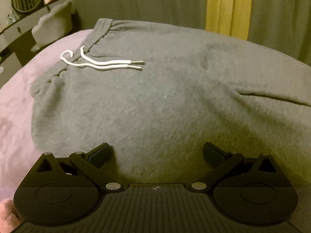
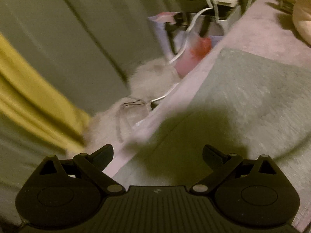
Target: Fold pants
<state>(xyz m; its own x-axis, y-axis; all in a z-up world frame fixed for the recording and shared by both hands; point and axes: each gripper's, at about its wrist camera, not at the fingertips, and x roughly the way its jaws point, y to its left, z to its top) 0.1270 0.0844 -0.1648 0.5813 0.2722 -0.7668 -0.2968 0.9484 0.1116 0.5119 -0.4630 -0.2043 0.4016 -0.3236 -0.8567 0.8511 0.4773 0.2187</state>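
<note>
Left tool: its jaws are standing spread wide at the bottom of the left wrist view, pinching nothing and hovering over grey cloth.
Right tool: its jaws are likewise standing wide apart and gripping nothing, at the bottom of the right wrist view, with one finger over the bed's edge and the other over grey fabric.
Pants: they are lying spread on the bed, filling the centre of the left wrist view, with the waistband running toward the upper left.
Drawstring: its white cords are resting loose on the grey cloth just below the waistband, left of centre.
Leg end: in the right wrist view the pants are reaching the right half of the frame, with a straight edge near the upper right; the blur is making it hard to tell hem from fold.
Bed cover: its pinkish fabric is showing at the left edge, and under the pants.
Curtain: a yellow strip is hanging at the upper right, well apart from the work.
Step in hand: judging by the flat garment and idle tools, the approach before a grasp is under way.
Next move: each tool is needing to come down on an edge of the pants and close on it, so that the cloth can be carried over in one fold.
</note>
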